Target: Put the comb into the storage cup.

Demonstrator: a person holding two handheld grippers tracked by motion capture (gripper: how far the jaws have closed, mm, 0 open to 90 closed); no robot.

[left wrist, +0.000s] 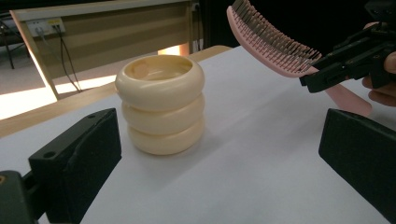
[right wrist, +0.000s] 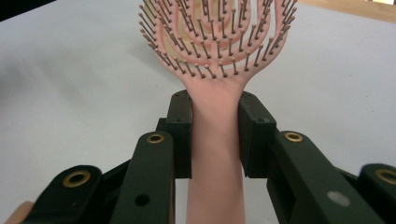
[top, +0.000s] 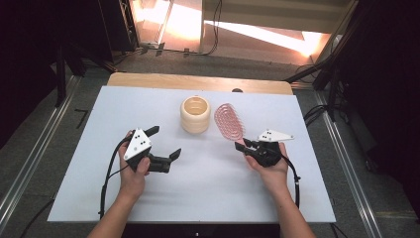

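A pink vented hairbrush [top: 229, 121] is held by its handle, lifted off the white table, bristles facing up. My right gripper [top: 243, 145] is shut on the handle; in the right gripper view both pads press the handle [right wrist: 215, 140] just below the brush head [right wrist: 217, 32]. A cream ribbed cup [top: 195, 114] made of three stacked rings stands upright left of the brush, its mouth open at the top [left wrist: 159, 70]. My left gripper [top: 165, 143] hovers open, left of and nearer than the cup, with nothing between its jaws. The left gripper view shows the brush [left wrist: 271, 44] raised at the upper right.
The white tabletop [top: 208, 183] lies on a wooden board whose far edge [top: 198, 82] shows behind the cup. Metal frame rails [top: 34, 148] run along both sides of the table. A cable [top: 106, 183] trails from each gripper toward the near edge.
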